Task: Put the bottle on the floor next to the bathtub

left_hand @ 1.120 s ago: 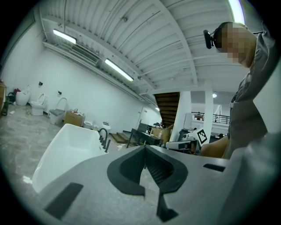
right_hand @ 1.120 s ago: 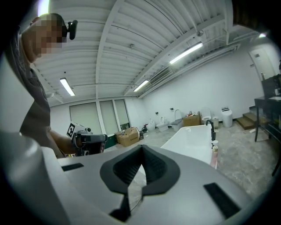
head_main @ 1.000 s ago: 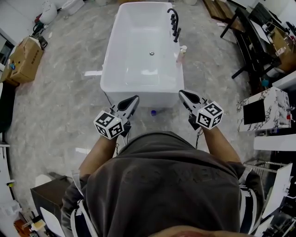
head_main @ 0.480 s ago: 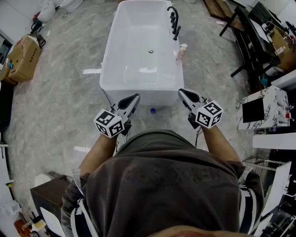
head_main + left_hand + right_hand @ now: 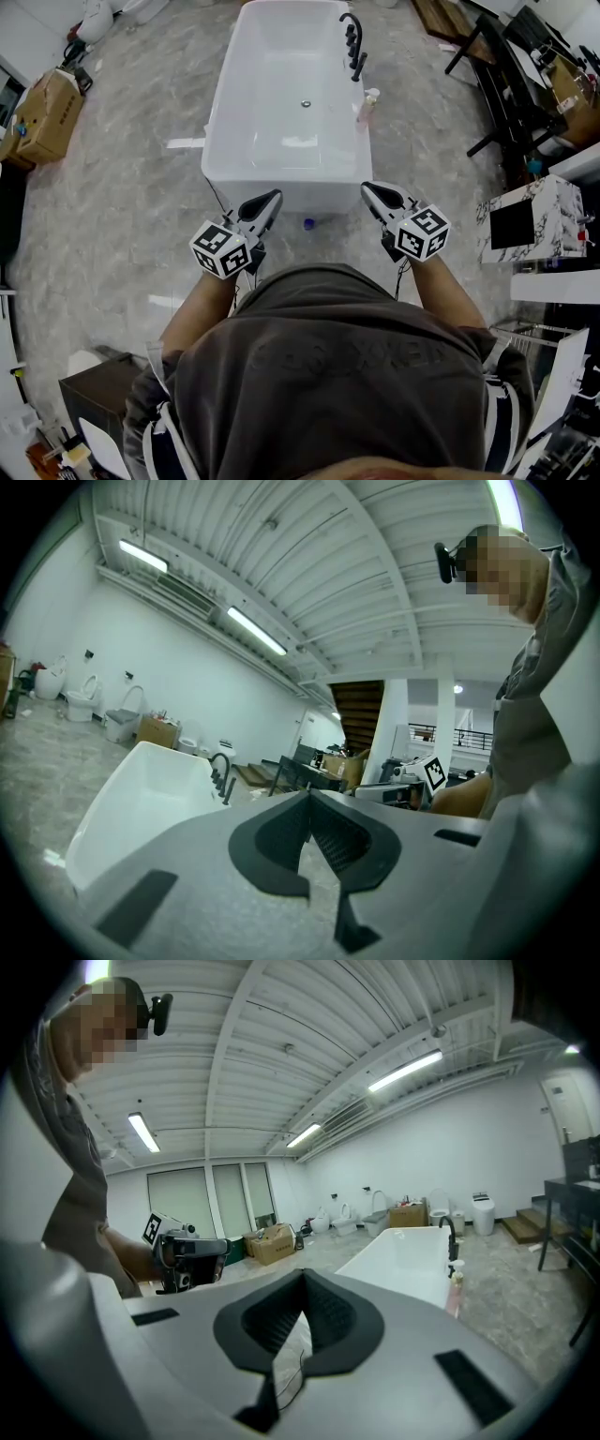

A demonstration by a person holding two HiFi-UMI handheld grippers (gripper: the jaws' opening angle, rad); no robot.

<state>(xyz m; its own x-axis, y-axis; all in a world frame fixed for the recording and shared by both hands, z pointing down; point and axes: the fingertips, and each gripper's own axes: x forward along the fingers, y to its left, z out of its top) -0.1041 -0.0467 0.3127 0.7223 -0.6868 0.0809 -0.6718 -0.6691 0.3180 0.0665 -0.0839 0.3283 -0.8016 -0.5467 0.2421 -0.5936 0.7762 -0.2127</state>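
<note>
- Right gripper (image 5: 369,189): jaws pressed together with nothing between the pads, held out in front of the person and pointing toward the near end of the bathtub (image 5: 281,192).
- Left gripper (image 5: 273,198): likewise closed and empty, well apart from the right one.
- Bottle (image 5: 367,108): pink body, white pump head, upright at the tub's right-hand edge, on the near side of the black faucet (image 5: 353,42). It is well beyond both grippers.
- I cannot settle whether its base sits on the rim or on the floor (image 5: 122,187) just beside the tub wall (in the right gripper view the gripper's own body hides the base). The scene fits either a bottle up on the rim or one set down beside the tub.
- Handling, as a judgement: a small plastic pump bottle, probably light and stiff enough for a firm pinch. The sides look smooth and may be slick. It is tall and narrow, so it should tip easily.
- Best hold: across the middle of the body, below the pump collar, since the pump head may sink or swivel.
</note>
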